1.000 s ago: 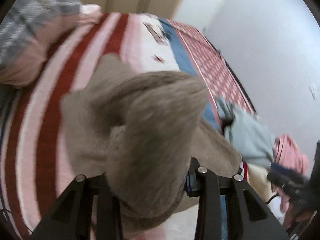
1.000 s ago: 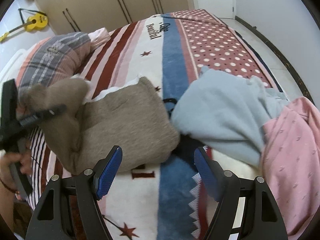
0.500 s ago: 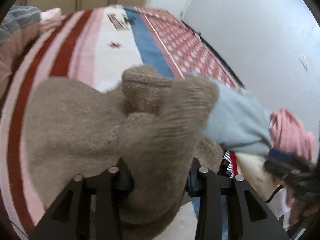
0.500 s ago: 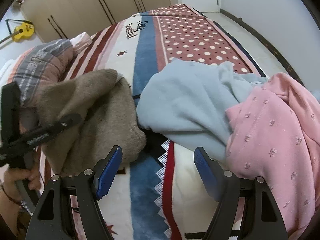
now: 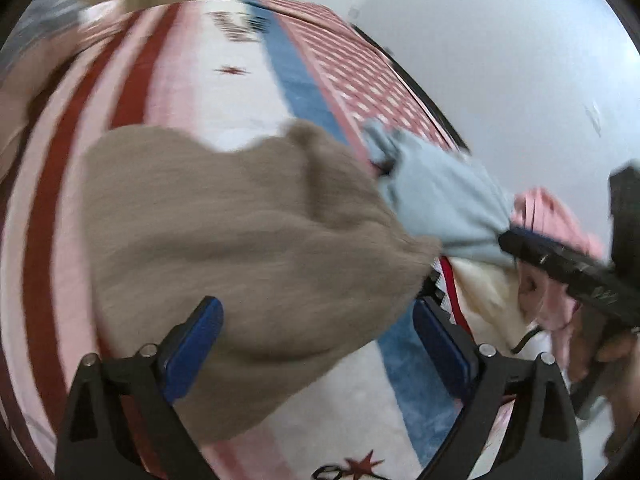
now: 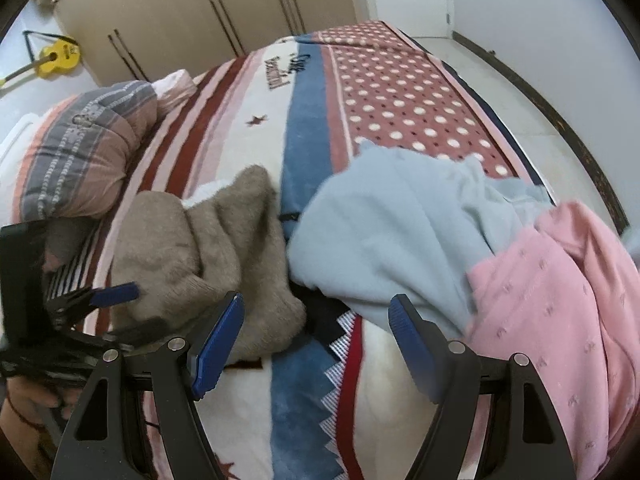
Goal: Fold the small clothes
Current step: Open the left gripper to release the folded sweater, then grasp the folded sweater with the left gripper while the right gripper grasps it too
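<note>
A taupe knit garment (image 5: 248, 248) lies folded in a rough bundle on the striped bed cover; it also shows in the right wrist view (image 6: 208, 264). My left gripper (image 5: 316, 344) is open just above its near edge, holding nothing. A light blue garment (image 6: 392, 236) lies crumpled to the right of it, also seen in the left wrist view (image 5: 440, 204). A pink dotted garment (image 6: 560, 300) lies further right, partly over the blue one. My right gripper (image 6: 316, 336) is open and empty above the gap between the taupe and blue garments.
A plaid quilt bundle (image 6: 80, 152) sits at the bed's far left. The bed cover (image 6: 304, 120) has red stripes, a blue band and a dotted panel. Wardrobe doors (image 6: 200, 8) and a yellow ukulele (image 6: 56, 56) stand behind. The floor (image 6: 520, 92) runs along the right bed edge.
My left gripper has let go of the taupe garment and opened; the garment now lies flat on the bed. My right gripper stayed open and shifted slightly left.
</note>
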